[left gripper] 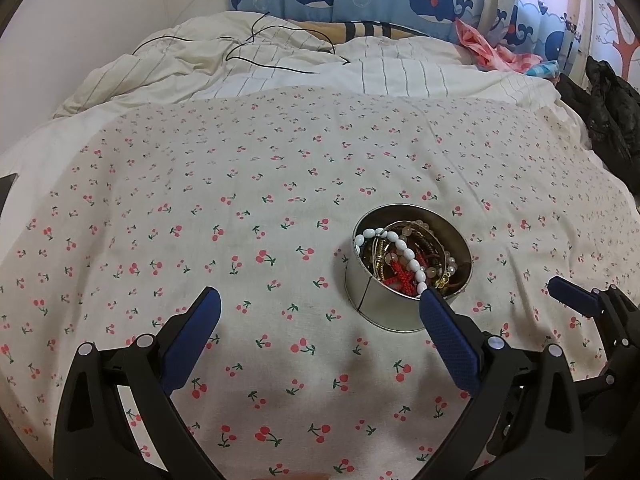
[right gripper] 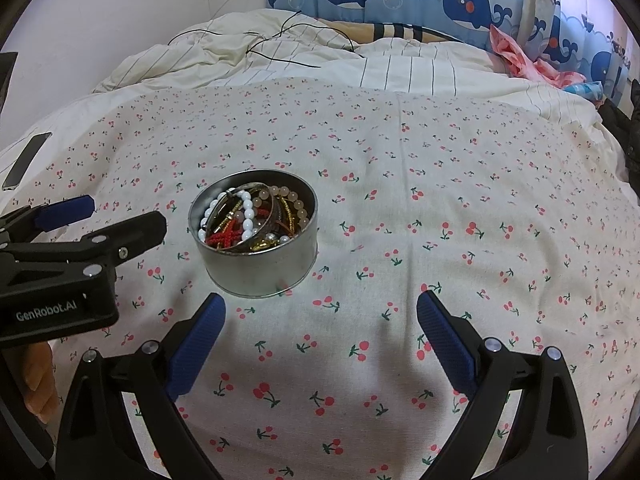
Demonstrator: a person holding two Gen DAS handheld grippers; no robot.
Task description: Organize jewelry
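A round metal tin (left gripper: 376,304) stands on the cherry-print cloth (left gripper: 240,208). It holds a white bead bracelet (left gripper: 404,254), red braided cord, gold bangles and pale beads. My left gripper (left gripper: 320,300) is open and empty, its right finger beside the tin's near rim. In the right wrist view the tin (right gripper: 260,268) sits ahead and left of my right gripper (right gripper: 320,304), which is open and empty. The left gripper (right gripper: 120,216) shows at the left edge there, left of the tin.
A rumpled striped duvet (left gripper: 280,64) with a black cable lies behind the cloth. Whale-print curtain at the back, pink cloth (left gripper: 480,46) and dark clothing (left gripper: 608,108) at the right. A phone (right gripper: 26,160) lies at the bed's left edge.
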